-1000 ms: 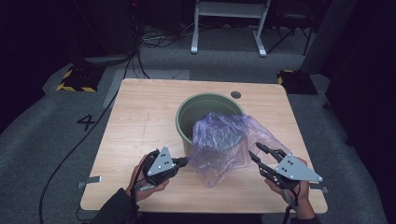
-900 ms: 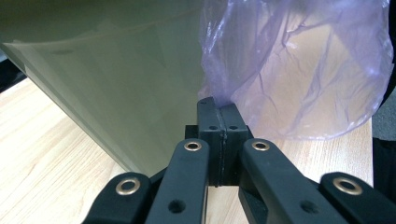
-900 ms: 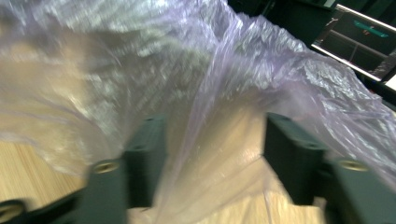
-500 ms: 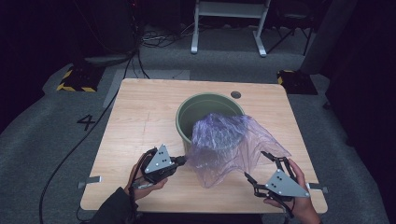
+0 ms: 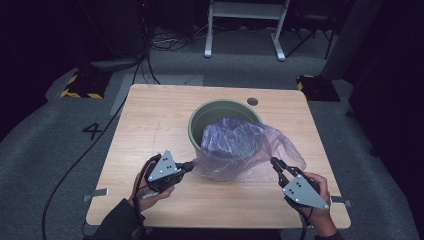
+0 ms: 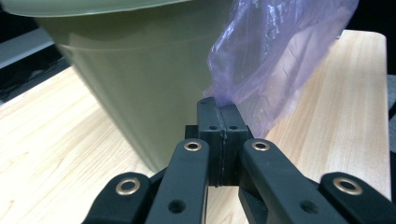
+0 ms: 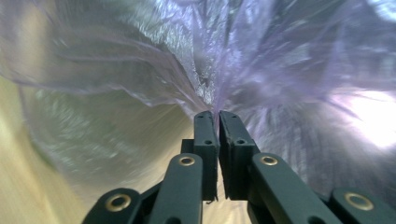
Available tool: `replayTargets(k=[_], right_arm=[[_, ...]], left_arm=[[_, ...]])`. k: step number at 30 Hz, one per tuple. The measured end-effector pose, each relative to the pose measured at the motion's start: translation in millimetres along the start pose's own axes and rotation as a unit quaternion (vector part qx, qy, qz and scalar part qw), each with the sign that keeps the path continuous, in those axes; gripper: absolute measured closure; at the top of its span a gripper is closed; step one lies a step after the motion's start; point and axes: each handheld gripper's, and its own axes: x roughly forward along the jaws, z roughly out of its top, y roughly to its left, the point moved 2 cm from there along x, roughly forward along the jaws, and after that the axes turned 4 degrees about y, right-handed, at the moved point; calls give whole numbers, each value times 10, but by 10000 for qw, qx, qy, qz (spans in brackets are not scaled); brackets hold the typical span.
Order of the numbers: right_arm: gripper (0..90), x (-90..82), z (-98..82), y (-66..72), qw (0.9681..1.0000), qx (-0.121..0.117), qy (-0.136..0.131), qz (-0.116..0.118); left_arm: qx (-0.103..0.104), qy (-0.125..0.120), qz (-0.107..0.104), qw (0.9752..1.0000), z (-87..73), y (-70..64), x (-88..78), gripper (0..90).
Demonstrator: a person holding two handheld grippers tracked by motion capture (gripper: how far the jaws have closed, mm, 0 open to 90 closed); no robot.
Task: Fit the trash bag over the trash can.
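Observation:
A green bucket (image 5: 215, 112) stands in the middle of the wooden table (image 5: 150, 120). A thin purple plastic bag (image 5: 240, 145) is draped over its near rim and down its front. My left gripper (image 5: 191, 164) is at the bag's lower left corner, shut on the film, which rises from the pads (image 6: 217, 103) beside the bucket wall (image 6: 135, 84). My right gripper (image 5: 274, 161) is at the bag's lower right edge. Its jaws have just been closing and now pinch the film (image 7: 140, 60) at the tips (image 7: 216, 113).
A round cable hole (image 5: 252, 101) sits in the tabletop behind the bucket. Cables (image 5: 165, 42) and white frame legs (image 5: 240, 30) lie on the grey floor beyond the table, with yellow-black striped blocks (image 5: 80, 86) at both far corners.
The right gripper opened and dropped back toward the table's near edge, then came forward again and closed on the bag's right edge. The left gripper kept its hold and place.

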Motion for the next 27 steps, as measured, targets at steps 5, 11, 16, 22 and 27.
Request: replayTargets(k=[5, 11, 16, 22, 27], right_arm=[[900, -27, 128, -110, 9996, 76, -253, -54], [900, -11, 339, -290, 9988, 78, -472, -143], [900, 116, 455, -473, 9987, 184, -440, -185], [900, 315, 515, -563, 9991, 260, -344, -39], [900, 429, 514, -528, 9991, 317, -250, 156]], left_arm=[[-33, 17, 105, 9999, 0, 58, -18, 898], [-115, 64, 168, 9998, -22, 128, -35, 898], [-161, 57, 260, 9995, -29, 169, -65, 877], [-246, 39, 379, 9990, -43, 205, -104, 771], [-343, -377, 194, 9985, -1, 163, -230, 342]])
